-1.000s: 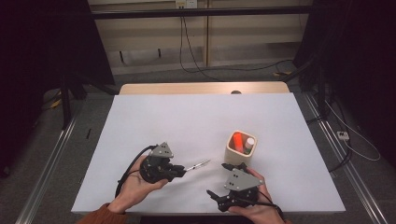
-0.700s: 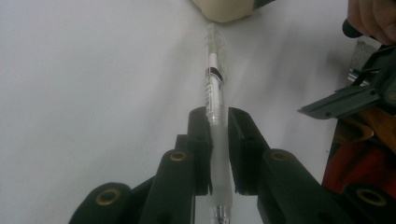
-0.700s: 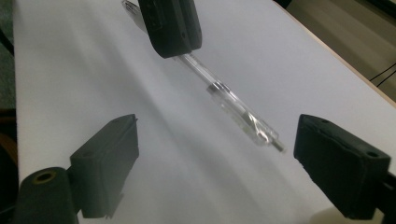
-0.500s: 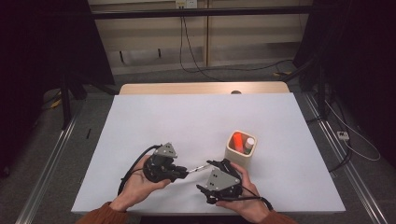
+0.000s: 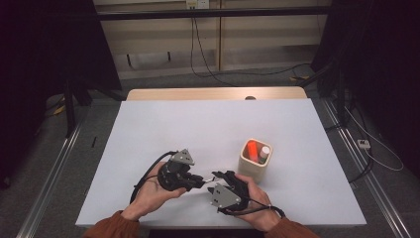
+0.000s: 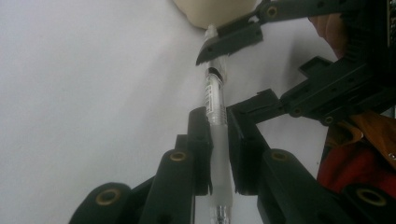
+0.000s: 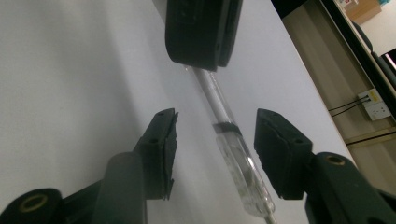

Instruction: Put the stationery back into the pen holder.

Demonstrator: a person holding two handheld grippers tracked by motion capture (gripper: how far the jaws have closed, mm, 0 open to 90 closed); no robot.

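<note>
From the high view the pen (image 5: 207,179) is nearly lost between the two grippers, just a thin sliver over the near middle of the white table (image 5: 208,124). Left gripper (image 5: 195,179) sits in the person's left hand (image 5: 153,191), jaws pointing right, clamped on the clear pen barrel (image 6: 215,140). In the left gripper view the pen's back end is cut off at the bottom edge. Right gripper (image 5: 218,176) sits in the right hand (image 5: 250,196), angled far-left toward the left one. Right gripper view gives the detail: its jaws have just been closing and straddle the pen's capped end (image 7: 236,161) with a gap on each side, pads not touching yet. The beige holder (image 5: 256,159) stands just right of the grippers, holding an orange marker (image 5: 252,148) and a white-capped one (image 5: 265,151); in the left gripper view only its base (image 6: 215,10) is in frame.
</note>
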